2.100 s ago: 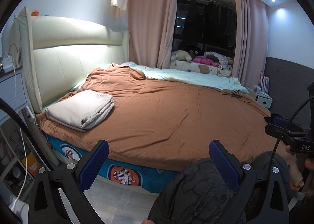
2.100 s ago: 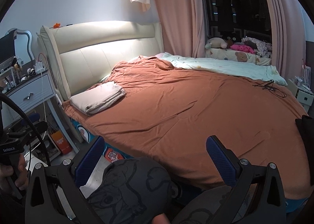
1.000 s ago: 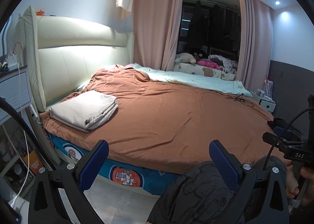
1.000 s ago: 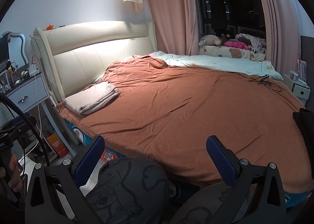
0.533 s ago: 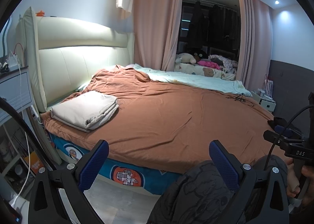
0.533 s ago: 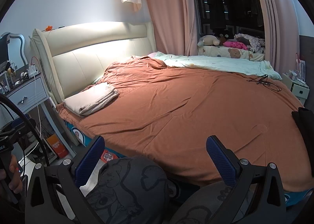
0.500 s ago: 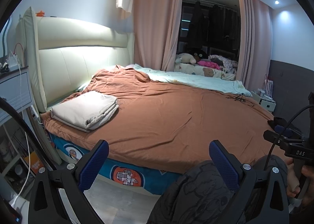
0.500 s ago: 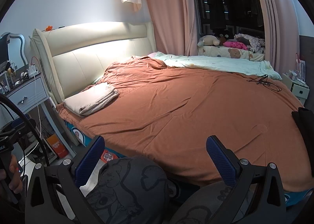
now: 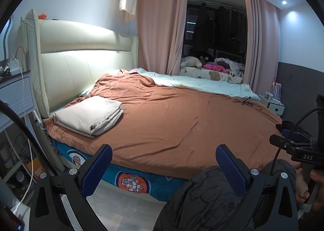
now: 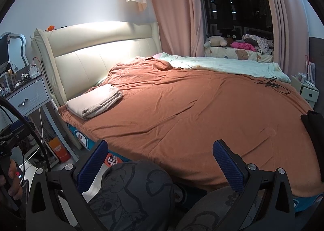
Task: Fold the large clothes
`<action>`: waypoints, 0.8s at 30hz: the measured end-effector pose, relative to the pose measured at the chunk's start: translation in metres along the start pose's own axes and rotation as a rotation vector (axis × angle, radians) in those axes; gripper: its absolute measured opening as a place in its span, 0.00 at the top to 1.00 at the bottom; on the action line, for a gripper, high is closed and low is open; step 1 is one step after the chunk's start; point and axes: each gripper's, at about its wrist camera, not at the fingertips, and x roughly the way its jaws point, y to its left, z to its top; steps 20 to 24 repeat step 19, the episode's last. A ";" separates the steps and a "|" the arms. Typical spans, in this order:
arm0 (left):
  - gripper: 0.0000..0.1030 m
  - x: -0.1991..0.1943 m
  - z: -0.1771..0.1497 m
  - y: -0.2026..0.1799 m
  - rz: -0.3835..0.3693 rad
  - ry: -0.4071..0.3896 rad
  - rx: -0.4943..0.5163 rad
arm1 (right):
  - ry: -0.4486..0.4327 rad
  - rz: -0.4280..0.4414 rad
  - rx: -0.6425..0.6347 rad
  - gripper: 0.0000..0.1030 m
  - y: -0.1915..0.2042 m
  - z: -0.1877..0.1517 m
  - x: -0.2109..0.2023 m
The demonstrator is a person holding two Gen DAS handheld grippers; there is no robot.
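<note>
A folded beige cloth (image 9: 90, 114) lies on the near left corner of the bed, by the headboard; it also shows in the right wrist view (image 10: 95, 102). A dark garment (image 10: 313, 129) hangs at the bed's right edge. The bed is covered by a brown blanket (image 9: 182, 121). My left gripper (image 9: 163, 164) is open and empty, held in front of the bed's near edge. My right gripper (image 10: 160, 160) is open and empty, also short of the bed. Both hover above the person's knees in dark patterned trousers (image 10: 133, 194).
A cream padded headboard (image 9: 81, 65) stands at the left. A white nightstand (image 10: 26, 95) with cables stands left of the bed. A pale green quilt (image 9: 202, 85) lies along the far side. A black cable (image 10: 269, 84) lies on the blanket. Pink curtains hang behind.
Both grippers have drifted only slightly; the view has barely shifted. Both stay open and empty, and the folded cloth has not moved.
</note>
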 end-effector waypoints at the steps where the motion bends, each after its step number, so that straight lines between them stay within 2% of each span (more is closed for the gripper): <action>1: 0.01 -0.001 0.000 0.000 -0.001 -0.001 0.000 | 0.000 0.001 -0.001 0.00 -0.001 0.000 -0.001; 24: 0.01 -0.030 -0.001 0.008 0.006 -0.036 -0.014 | -0.009 -0.005 -0.022 0.00 0.006 -0.003 -0.021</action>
